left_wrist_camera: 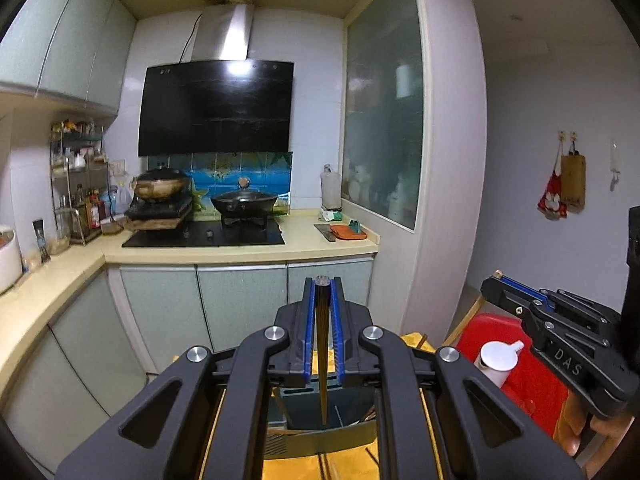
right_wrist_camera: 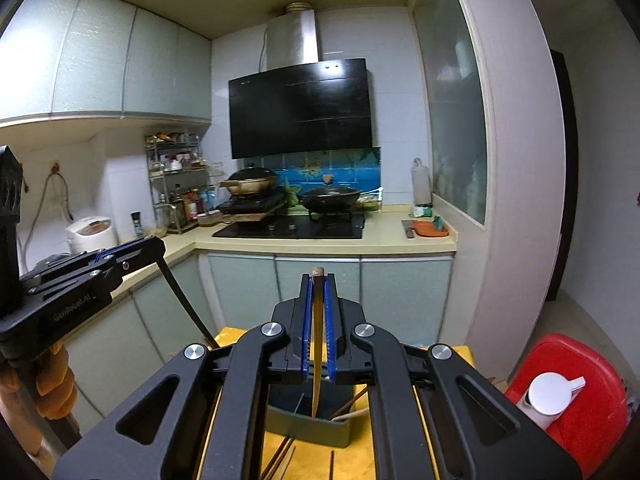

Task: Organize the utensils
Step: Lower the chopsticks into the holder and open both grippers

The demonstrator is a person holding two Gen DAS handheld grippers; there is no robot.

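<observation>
My left gripper [left_wrist_camera: 323, 284] is shut on a dark chopstick [left_wrist_camera: 323, 360]. The chopstick hangs point down, and its tip reaches into a grey utensil holder [left_wrist_camera: 332, 444] below. My right gripper [right_wrist_camera: 319, 278] is shut on a lighter wooden chopstick [right_wrist_camera: 317, 360], whose tip hangs just over the same holder [right_wrist_camera: 308, 432]. A few sticks lean inside the holder. Each view catches the other gripper from the side: the right gripper [left_wrist_camera: 496, 278] at the right edge, and the left gripper [right_wrist_camera: 158, 242] at the left with its dark chopstick [right_wrist_camera: 188, 304] slanting down.
The holder stands on a yellow surface [right_wrist_camera: 232, 336] with loose chopsticks [right_wrist_camera: 280, 456] lying in front of it. A red stool [right_wrist_camera: 588, 384] at the right carries a white bottle [right_wrist_camera: 548, 398]. Beyond are kitchen cabinets, a counter [left_wrist_camera: 240, 254] and a hob with pans.
</observation>
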